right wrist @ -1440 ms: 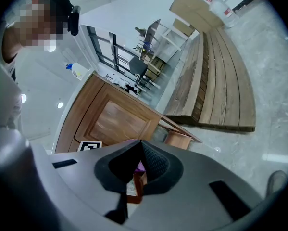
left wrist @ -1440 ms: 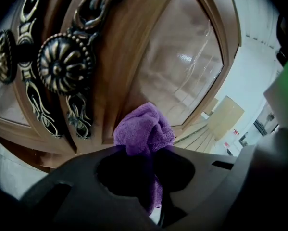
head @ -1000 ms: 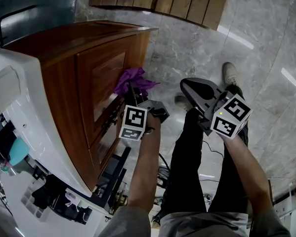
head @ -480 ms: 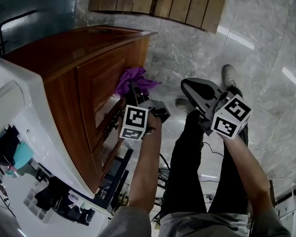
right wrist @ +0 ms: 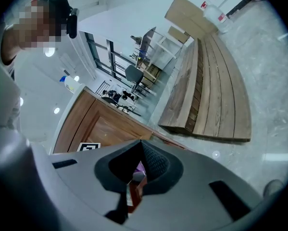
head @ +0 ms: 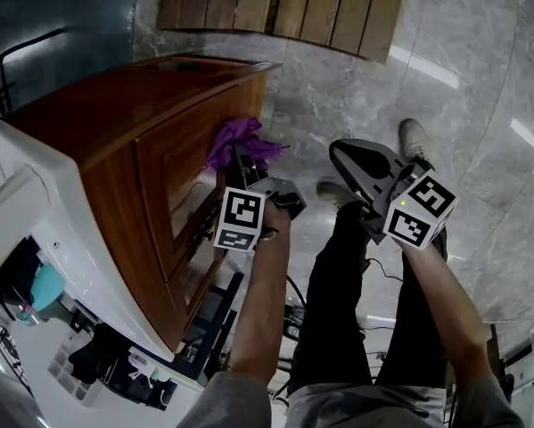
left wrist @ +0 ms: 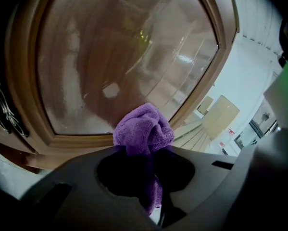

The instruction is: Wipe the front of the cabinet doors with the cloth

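Observation:
A purple cloth (head: 239,143) is bunched against the front of the brown wooden cabinet (head: 151,114), near the door's far end. My left gripper (head: 241,164) is shut on it. In the left gripper view the cloth (left wrist: 144,130) sticks out past the left gripper (left wrist: 147,154) and presses on the glossy recessed door panel (left wrist: 119,57). My right gripper (head: 349,157) hangs over the floor to the right of the cabinet, shut and holding nothing. In the right gripper view the jaws of the right gripper (right wrist: 141,149) meet, with the cabinet (right wrist: 98,124) beyond them.
A white counter (head: 35,212) with small items adjoins the cabinet on the left. A slatted wooden platform (head: 284,3) lies on the marble floor (head: 480,87) beyond. The person's legs and a shoe (head: 415,135) are below the right gripper, with cables (head: 295,303) near the cabinet's foot.
Hardly anything: the left gripper keeps the cloth at the same spot on the door, and the right gripper stays put. The head view has shifted slightly.

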A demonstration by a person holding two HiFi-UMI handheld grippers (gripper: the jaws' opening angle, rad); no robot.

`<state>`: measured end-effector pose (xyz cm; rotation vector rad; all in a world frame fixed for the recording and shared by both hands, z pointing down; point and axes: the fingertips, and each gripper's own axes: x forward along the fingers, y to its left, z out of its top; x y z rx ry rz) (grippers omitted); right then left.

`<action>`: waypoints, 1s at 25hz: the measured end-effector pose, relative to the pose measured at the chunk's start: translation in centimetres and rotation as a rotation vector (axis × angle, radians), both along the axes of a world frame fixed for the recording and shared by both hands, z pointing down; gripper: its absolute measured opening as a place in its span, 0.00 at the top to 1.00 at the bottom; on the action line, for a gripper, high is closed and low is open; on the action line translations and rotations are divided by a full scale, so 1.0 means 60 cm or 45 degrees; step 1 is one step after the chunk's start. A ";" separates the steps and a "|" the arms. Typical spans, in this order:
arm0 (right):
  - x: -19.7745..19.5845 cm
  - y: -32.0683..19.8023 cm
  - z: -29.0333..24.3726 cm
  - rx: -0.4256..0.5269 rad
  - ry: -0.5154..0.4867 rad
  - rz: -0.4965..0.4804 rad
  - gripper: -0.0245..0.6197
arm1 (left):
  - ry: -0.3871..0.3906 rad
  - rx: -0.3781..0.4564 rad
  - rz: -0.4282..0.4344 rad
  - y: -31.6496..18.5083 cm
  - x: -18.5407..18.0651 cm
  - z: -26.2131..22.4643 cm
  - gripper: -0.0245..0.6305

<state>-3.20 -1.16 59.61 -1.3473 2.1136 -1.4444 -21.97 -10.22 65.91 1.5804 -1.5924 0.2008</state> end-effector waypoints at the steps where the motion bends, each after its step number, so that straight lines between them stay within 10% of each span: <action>1: 0.004 0.000 0.001 -0.001 0.000 0.006 0.95 | 0.001 0.002 0.004 -0.003 0.003 0.000 0.86; 25: 0.074 -0.007 -0.019 0.031 0.017 0.076 0.95 | 0.253 0.143 0.186 -0.063 0.144 -0.054 0.86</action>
